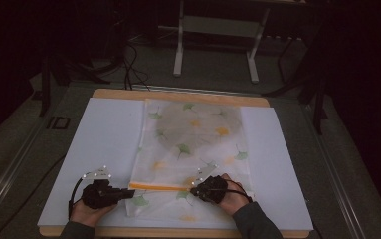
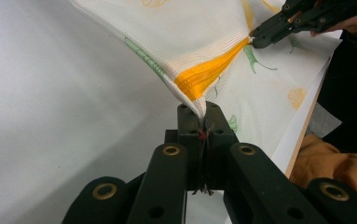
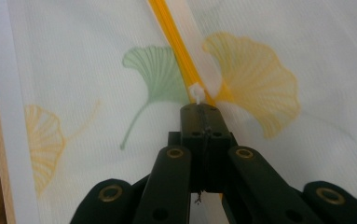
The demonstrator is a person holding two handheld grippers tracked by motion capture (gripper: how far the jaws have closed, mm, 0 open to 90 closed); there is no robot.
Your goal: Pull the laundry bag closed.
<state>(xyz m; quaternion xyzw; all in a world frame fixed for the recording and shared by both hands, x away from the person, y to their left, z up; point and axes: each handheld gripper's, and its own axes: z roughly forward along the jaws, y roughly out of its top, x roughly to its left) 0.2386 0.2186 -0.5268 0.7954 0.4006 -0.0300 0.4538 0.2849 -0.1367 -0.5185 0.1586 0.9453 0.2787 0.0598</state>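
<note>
A mesh bag [image 1: 193, 154] printed with ginkgo leaves lies flat on the white sheet [image 1: 103, 144] covering my worktop [image 1: 178, 94], its orange zipper [image 1: 158, 187] running across the near end. My left gripper [image 2: 203, 109], at about 7 o'clock on the sheet, has its fingers clamped on the bag's corner at the zipper's end, lifting the fabric a little. My right gripper [image 3: 203, 108], at about 5 o'clock, has its fingers closed on the white zipper pull [image 3: 197, 94].
</note>
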